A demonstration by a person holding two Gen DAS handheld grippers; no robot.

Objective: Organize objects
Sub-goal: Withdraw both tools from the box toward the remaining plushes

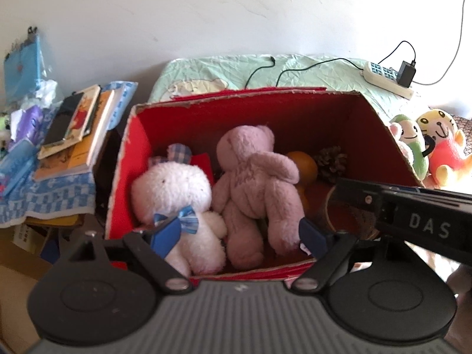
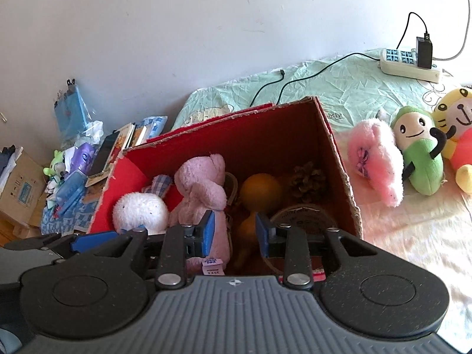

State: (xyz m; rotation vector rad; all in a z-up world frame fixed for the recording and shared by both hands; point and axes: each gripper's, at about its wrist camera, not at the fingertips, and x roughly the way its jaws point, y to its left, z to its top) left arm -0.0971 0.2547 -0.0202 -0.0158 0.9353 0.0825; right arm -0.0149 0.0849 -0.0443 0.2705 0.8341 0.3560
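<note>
A red cardboard box [image 1: 129, 159] [image 2: 129, 171] stands on the bed. Inside it lie a white bunny plush [image 1: 171, 188] [image 2: 140, 209], a mauve teddy bear [image 1: 253, 177] [image 2: 200, 188], an orange [image 1: 305, 165] [image 2: 259, 188], a pine cone [image 1: 332, 162] [image 2: 306, 180] and a round tin [image 2: 303, 216]. My left gripper [image 1: 240, 234] hangs over the box's near edge, open wide, with the bunny's body and the bear's legs beyond its gap. My right gripper [image 2: 235, 231] is open narrowly just right of the bear, gripping nothing. Outside the box lie a pink plush [image 2: 374, 162], a green plush [image 2: 419, 159] and a yellow tiger plush [image 2: 454, 126].
A power strip [image 2: 410, 65] with a charger and black cables lies on the green sheet behind the box. A stack of books [image 1: 73, 129] and loose clutter sit left of the box, with a cardboard carton [image 2: 17, 188] farther left. A white wall closes the back.
</note>
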